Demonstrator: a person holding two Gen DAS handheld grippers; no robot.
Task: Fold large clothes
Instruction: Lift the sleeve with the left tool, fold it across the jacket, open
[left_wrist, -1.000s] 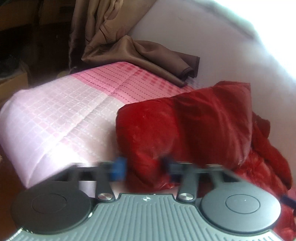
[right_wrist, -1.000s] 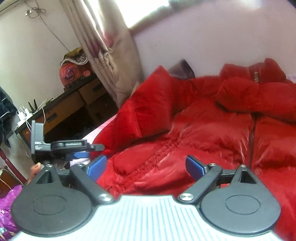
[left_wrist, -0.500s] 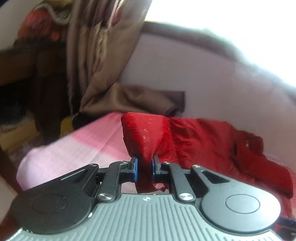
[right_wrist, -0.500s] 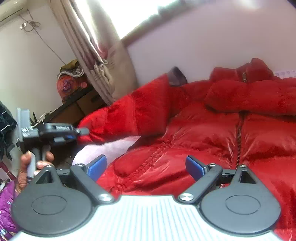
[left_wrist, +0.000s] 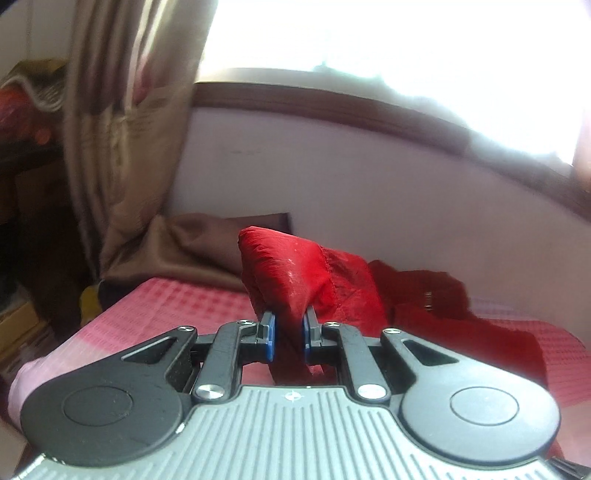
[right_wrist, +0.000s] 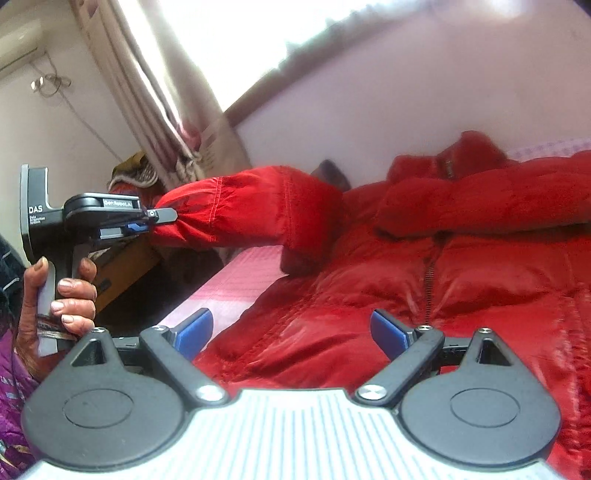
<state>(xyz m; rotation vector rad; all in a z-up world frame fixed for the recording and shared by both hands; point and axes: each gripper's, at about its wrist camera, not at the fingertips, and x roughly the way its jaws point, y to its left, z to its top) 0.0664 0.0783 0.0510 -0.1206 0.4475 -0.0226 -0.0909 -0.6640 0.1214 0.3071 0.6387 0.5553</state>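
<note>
- The person's left hand (right_wrist: 64, 295) grips the handle of the black left gripper (left_wrist: 288, 334), at the left edge of the right wrist view.
- Its blue-padded fingers (left_wrist: 270, 338) are pinched tight on the cuff of one sleeve (right_wrist: 251, 210) of the shiny red puffer jacket (right_wrist: 461, 295), lifting that sleeve clear of the pink checked quilted bedspread (left_wrist: 177, 314).
- A beige patterned curtain (right_wrist: 173, 110) hangs behind, beside the bright window.
- The jacket's body lies front-up on the bed, zipper (right_wrist: 428, 284) facing up.
- The right gripper (right_wrist: 291, 332) hovers over the jacket's lower front, jaws spread wide and holding nothing.
</note>
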